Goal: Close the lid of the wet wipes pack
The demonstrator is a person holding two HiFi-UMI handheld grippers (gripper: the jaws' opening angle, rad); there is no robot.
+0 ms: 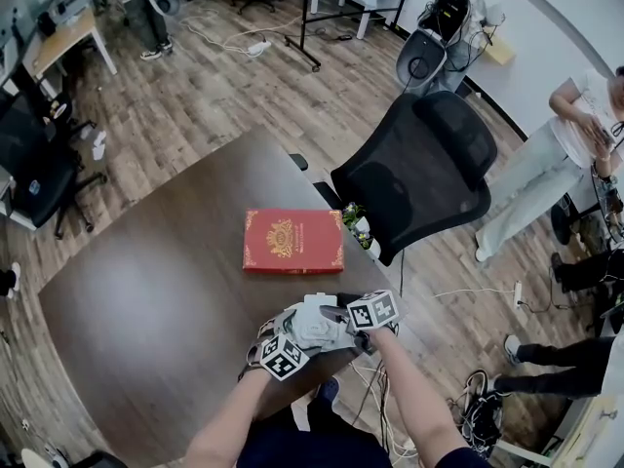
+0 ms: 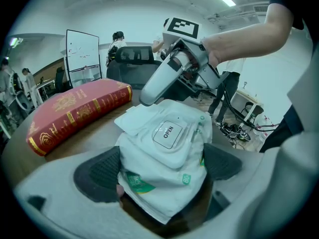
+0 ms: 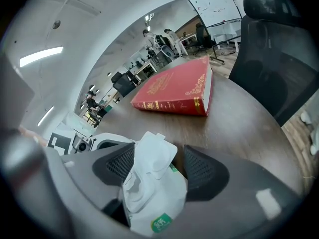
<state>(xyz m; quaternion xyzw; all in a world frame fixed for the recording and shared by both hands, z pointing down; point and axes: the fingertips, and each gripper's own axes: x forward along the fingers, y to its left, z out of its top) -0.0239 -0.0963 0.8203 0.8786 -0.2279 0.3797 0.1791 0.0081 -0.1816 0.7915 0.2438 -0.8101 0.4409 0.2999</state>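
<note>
Left gripper view: the left gripper (image 2: 159, 167) is clamped on the pack (image 2: 167, 156) of wet wipes. Both dark pads (image 2: 97, 172) press its sides. The near end of the pack sags below the pads, toward the camera. Its top faces up, with an "OPEN" sticker (image 2: 168, 131) showing inside the oval frame. The lid (image 2: 135, 117) is folded back off the far-left side of that frame, not closed. The right gripper (image 2: 155, 97) reaches in from the upper right, its tip at the pack's far end, just over the lid.

Right gripper view: the jaws stand apart, gripping nothing. The raised lid and the pack's far end stand between them. The lid leans on the left-hand pad in this view, and a dark gap separates it from the other pad.

Head view: both grippers meet at the near edge of the brown table (image 1: 146, 291) with the pack between them. Cannot tell whether its underside touches the tabletop.

Farther out, a red book (image 1: 292, 241) lies flat mid-table, well apart from the pack. A black office chair (image 1: 419, 169) stands at the table's far right edge. Beyond that are a whiteboard (image 2: 82, 51) and people (image 1: 575, 139) standing on the wood floor.
</note>
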